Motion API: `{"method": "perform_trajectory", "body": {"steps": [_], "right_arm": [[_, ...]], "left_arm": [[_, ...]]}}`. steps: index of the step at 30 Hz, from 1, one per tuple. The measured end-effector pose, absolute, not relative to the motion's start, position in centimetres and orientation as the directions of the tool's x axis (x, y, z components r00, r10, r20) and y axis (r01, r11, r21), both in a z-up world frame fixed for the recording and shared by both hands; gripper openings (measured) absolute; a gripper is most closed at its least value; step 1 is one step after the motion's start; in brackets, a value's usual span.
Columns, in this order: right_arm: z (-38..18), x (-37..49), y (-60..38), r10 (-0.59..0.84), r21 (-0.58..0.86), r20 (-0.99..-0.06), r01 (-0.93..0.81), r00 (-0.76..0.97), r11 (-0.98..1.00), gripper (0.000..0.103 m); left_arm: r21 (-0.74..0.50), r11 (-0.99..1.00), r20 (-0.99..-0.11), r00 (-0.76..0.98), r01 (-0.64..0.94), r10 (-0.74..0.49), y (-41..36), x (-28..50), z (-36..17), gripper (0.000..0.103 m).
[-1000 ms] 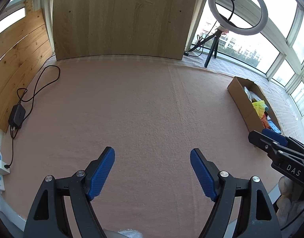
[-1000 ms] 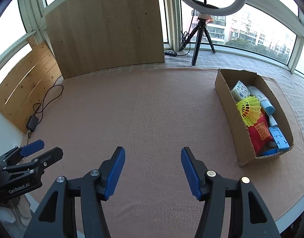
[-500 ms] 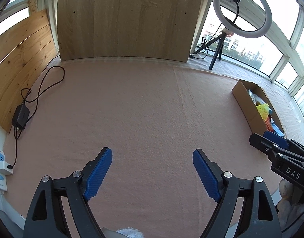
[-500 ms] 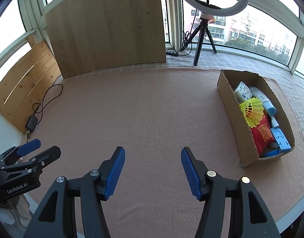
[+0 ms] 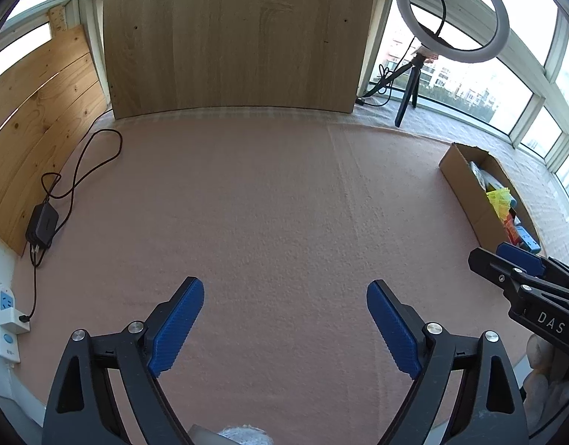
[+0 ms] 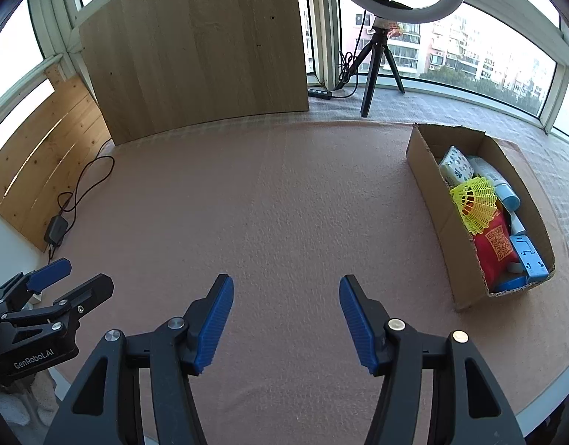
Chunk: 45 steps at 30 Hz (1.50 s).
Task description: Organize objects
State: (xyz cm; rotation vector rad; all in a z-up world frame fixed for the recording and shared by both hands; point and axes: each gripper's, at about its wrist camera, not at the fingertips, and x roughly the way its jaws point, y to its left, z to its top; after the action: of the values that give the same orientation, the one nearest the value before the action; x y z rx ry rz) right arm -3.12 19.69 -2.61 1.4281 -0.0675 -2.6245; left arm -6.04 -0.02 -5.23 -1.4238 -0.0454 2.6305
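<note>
Both claws are apart and hold nothing. The box (image 6: pixel 438 200) lies to the right, nearer the right claw (image 6: pixel 286 320) than the left claw (image 5: pixel 284 324); its long axis runs away from the claws.

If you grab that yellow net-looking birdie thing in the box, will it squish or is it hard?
The yellow shuttlecock has an open mesh skirt, so it probably flexes when squeezed. Being mostly holes, it is likely very light. It lies atop the red packet in the cardboard box, so it may shift easily.
</note>
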Motion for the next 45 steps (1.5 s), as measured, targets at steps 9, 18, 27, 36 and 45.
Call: {"method": "perform_trajectory", "body": {"steps": [9,18,27,36,45], "right_arm": [[-2.86,-3.31,19.91,-0.154,0.116,-0.836,0.106,-0.527,-0.988,0.056],[-2.99,-3.35,19.92,-0.156,0.118,-0.838,0.106,-0.523,-0.987,0.056],[-3.10,-3.37,20.03,-0.158,0.121,-0.839,0.105,-0.520,-0.987,0.056],[-3.27,-3.42,20.18,-0.161,0.125,-0.842,0.104,-0.515,-0.987,0.057],[-3.47,-3.50,20.05,-0.161,0.124,-0.847,0.106,-0.507,-0.987,0.057]], "left_arm": [[-0.095,-0.988,-0.831,-0.536,-0.122,0.146,0.20,-6.16,-5.42,0.093],[-0.093,-0.987,-0.833,-0.532,-0.133,0.150,0.32,-6.27,-5.45,0.093],[-0.092,-0.986,-0.834,-0.530,-0.139,0.153,0.32,-6.48,-5.48,0.093],[-0.092,-0.986,-0.834,-0.530,-0.139,0.152,0.41,-6.51,-5.48,0.093],[-0.093,-0.986,-0.834,-0.529,-0.141,0.154,0.23,-6.58,-5.52,0.093]]}}
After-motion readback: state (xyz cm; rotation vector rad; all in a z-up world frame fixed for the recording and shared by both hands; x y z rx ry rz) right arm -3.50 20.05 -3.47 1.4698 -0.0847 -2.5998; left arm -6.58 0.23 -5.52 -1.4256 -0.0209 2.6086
